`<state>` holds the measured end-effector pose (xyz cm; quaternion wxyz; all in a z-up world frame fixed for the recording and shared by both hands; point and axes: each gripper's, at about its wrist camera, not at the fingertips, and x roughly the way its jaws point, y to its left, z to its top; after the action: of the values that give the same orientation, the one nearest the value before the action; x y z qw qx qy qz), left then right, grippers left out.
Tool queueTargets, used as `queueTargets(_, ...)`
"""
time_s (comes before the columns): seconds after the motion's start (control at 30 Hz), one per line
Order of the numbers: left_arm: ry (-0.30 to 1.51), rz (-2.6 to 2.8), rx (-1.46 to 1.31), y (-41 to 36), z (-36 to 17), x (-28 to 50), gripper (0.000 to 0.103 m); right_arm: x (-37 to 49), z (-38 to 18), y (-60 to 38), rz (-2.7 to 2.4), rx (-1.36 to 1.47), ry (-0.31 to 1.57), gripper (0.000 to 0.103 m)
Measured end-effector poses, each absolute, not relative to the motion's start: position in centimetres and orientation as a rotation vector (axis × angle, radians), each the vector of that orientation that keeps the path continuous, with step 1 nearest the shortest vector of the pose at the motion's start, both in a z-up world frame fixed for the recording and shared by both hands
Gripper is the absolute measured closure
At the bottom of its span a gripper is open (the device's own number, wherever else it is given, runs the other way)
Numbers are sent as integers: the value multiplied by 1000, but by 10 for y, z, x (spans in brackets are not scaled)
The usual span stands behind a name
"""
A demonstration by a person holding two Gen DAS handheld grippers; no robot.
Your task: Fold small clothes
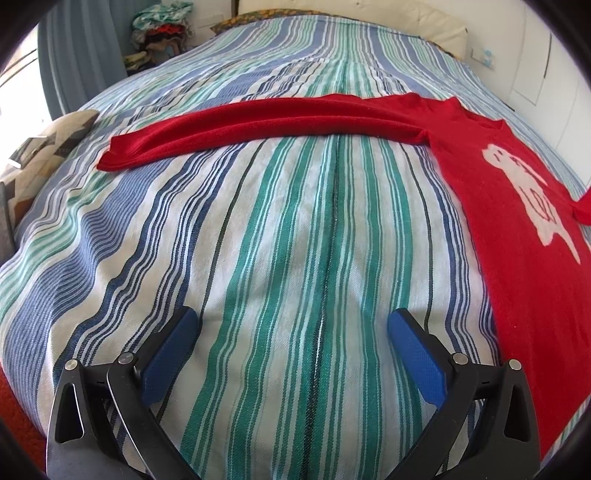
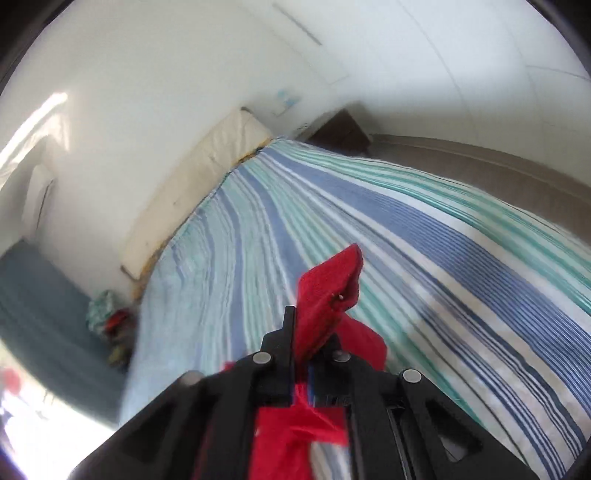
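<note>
A small red sweater (image 1: 517, 206) with a white animal figure lies flat on the striped bedspread (image 1: 280, 240), body at the right, one long sleeve (image 1: 258, 122) stretched out to the left. My left gripper (image 1: 291, 325) is open and empty, hovering over bare bedspread in front of the sleeve. In the right wrist view my right gripper (image 2: 310, 332) is shut on a piece of the red sweater (image 2: 328, 288), lifted above the bed; red cloth hangs below the jaws.
A pile of clothes (image 1: 162, 33) sits past the bed's far left corner, a patterned cushion (image 1: 55, 136) at its left edge. A cream headboard (image 2: 192, 192) and white wall run along the far side. A dark nightstand (image 2: 340, 129) stands beyond the bed.
</note>
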<state>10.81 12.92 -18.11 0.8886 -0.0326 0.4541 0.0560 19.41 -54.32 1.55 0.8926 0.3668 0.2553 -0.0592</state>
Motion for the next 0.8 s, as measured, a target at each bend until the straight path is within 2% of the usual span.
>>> queueTargets(0.13, 940, 112, -70, 130, -181, 108, 0, 245, 67, -432, 172, 647, 522, 99)
queueTargets(0.23, 937, 111, -64, 129, -181, 107, 0, 276, 66, -349, 331, 609, 550, 98)
queueTargets(0.27, 935, 110, -61, 128, -181, 106, 0, 286, 59, -323, 377, 596, 577, 92)
queueTargets(0.3, 933, 109, -59, 128, -181, 105, 0, 296, 47, -300, 422, 598, 626, 58)
queueTargets(0.37, 932, 109, -58, 127, -181, 104, 0, 313, 16, -273, 464, 649, 736, 11)
queueTargets(0.47, 932, 110, -59, 127, -181, 104, 0, 308, -13, -268, 525, 730, 768, 11)
queueTargets(0.6, 931, 116, -56, 125, -182, 105, 0, 286, -20, -309, 419, 670, 754, 11)
queueTargets(0.7, 928, 123, -56, 124, -182, 106, 0, 273, -21, -347, 220, 419, 778, 11)
queueTargets(0.8, 920, 128, -52, 123, -183, 105, 0, 257, -55, -366, 69, 75, 892, 11)
